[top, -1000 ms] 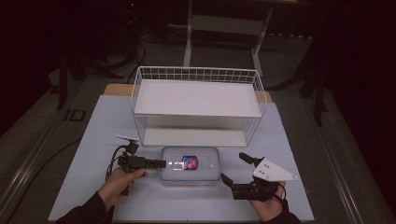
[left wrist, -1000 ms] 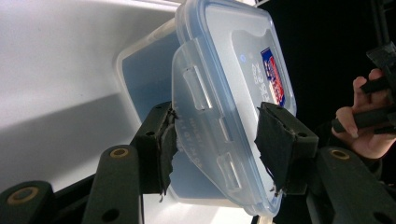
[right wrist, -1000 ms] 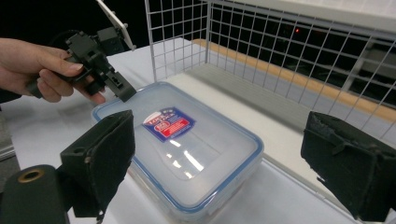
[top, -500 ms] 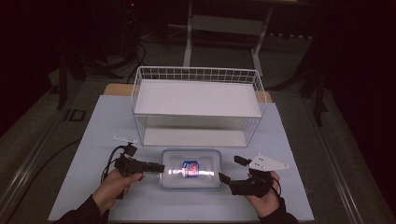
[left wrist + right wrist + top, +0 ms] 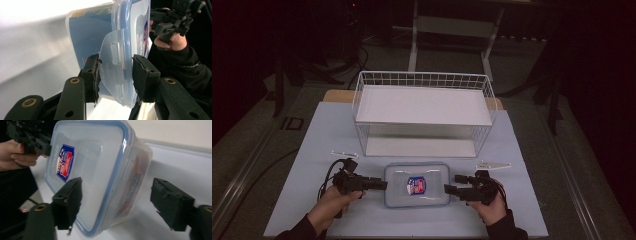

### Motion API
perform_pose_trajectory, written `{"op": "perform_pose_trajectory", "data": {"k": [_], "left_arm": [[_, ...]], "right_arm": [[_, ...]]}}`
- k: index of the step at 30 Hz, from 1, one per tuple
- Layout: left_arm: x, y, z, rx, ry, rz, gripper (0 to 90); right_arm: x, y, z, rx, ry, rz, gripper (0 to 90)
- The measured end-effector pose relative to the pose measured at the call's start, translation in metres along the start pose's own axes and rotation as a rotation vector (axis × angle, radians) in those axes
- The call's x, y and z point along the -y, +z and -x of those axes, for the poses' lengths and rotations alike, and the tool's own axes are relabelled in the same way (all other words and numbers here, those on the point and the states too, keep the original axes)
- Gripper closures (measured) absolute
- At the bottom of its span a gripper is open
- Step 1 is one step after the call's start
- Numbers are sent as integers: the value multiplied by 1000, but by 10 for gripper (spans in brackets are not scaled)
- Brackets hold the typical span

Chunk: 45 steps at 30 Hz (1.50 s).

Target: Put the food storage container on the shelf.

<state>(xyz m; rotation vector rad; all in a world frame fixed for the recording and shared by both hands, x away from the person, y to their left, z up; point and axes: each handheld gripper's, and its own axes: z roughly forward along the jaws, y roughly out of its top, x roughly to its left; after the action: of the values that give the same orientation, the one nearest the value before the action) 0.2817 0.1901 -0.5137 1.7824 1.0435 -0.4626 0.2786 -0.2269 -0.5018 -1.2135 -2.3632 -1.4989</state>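
item: box (image 5: pixel 417 184), clear plastic with a blue-rimmed lid and a red-and-blue label, is set flat on the desk (image 5: pixel 322 135) in front of the wire rack (image 5: pixel 422 112), between the two claws.

left claw (image 5: pixel 381 184): its jaws are placed on either side of the box's left latch flap (image 5: pixel 113 72); one pad (image 5: pixel 93 77) is seen touching the flap, the other just beside the lid edge. whether the flap is truly clamped cannot be told.

right claw (image 5: pixel 451 189): held wide open just off the box's right end, nothing gripped; in the right gripper view one pad (image 5: pixel 71 195) is laid over the lid, the other (image 5: pixel 170 203) well clear of the wall.

step judged in hand: the end latches are being addressed, left first. the next move is judged to call for the right claw to be brought onto the right latch, with the box kept steady against sliding.

hard to make out: the contents, seen through the wall as orange and blue shapes; the right latch; the label print. two pale flat pieces (image 5: pixel 344 154) are noted on the desk, their nature unclear.
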Motion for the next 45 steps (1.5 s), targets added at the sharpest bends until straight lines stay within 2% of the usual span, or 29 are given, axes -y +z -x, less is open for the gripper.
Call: {"op": "perform_pose_trajectory", "data": {"k": [5,7,14,18,23,24,25,30,34,39,43,45], "left_arm": [[0,0,1,-1,7,-3,588],[0,0,1,-1,16,-5,588],[2,-1,6,-19,35,-5,588],[6,-1,9,-26,42,3,589],[7,0,21,-79,65,13,585],[7,0,21,-79,65,13,583],[7,-1,25,-91,81,21,583],[2,-2,30,-87,104,37,583],[-5,1,35,-105,137,42,578],[-15,4,36,-101,166,59,577],[-22,6,35,-87,162,84,574],[-24,7,34,-83,172,98,574]], "right_arm": [[0,5,7,-56,43,-21,365],[1,6,8,-59,52,-33,398],[1,7,6,-104,51,-58,483],[3,5,9,-131,95,-48,518],[5,2,8,-129,106,-44,527],[5,2,8,-129,106,-44,527],[5,2,7,-125,106,-44,526],[1,-5,3,-115,93,-11,529],[-5,-11,3,-99,93,15,529],[-12,-19,5,-87,96,40,532],[-18,-25,6,-84,99,64,540],[-21,-27,7,-81,95,74,542]]}}
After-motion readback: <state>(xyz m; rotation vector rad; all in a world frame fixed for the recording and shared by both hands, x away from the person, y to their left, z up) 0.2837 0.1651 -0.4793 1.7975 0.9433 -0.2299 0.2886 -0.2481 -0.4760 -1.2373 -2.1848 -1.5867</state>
